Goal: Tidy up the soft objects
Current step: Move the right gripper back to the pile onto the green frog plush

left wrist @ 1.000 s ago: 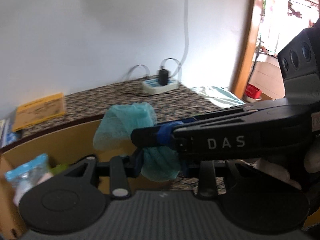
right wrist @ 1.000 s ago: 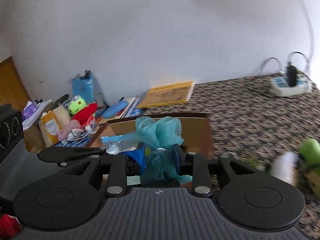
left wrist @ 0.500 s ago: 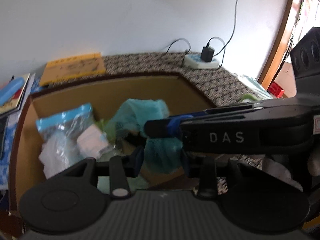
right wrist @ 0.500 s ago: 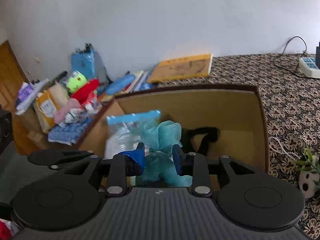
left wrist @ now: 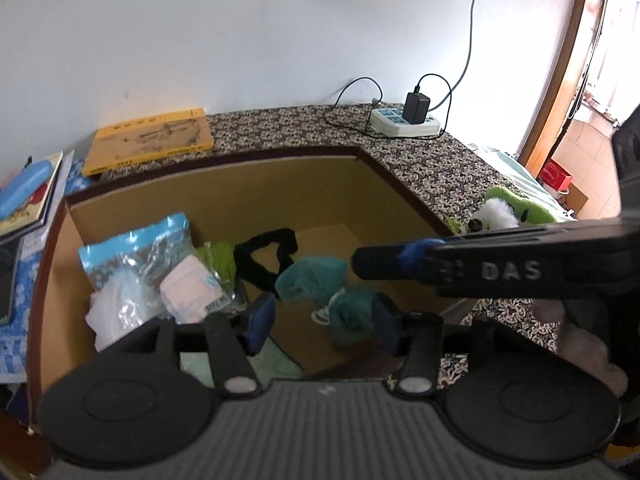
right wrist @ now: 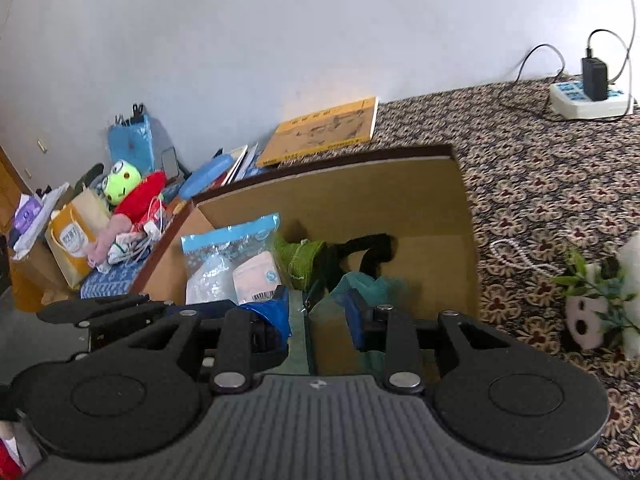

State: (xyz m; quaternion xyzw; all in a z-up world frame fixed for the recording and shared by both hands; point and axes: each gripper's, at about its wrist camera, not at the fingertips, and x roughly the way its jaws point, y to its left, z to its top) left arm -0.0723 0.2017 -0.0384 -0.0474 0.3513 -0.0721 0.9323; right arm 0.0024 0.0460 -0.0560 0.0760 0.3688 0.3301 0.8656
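Left wrist view: my left gripper points down into the open brown cardboard box, its jaws opening, so the teal mesh bath puff lies loose on the box floor between its 2 fingers, unpinched. The right gripper hovers beside it, jaws apart and empty, probably having helped steady the floppy puff for the drop.

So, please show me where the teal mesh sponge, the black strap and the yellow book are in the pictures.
teal mesh sponge [left wrist: 310,280]: left wrist view, on its upper bunched lobe.
black strap [left wrist: 256,258]: left wrist view, on its left bend inside the box.
yellow book [right wrist: 324,130]: right wrist view, on the middle of its cover.
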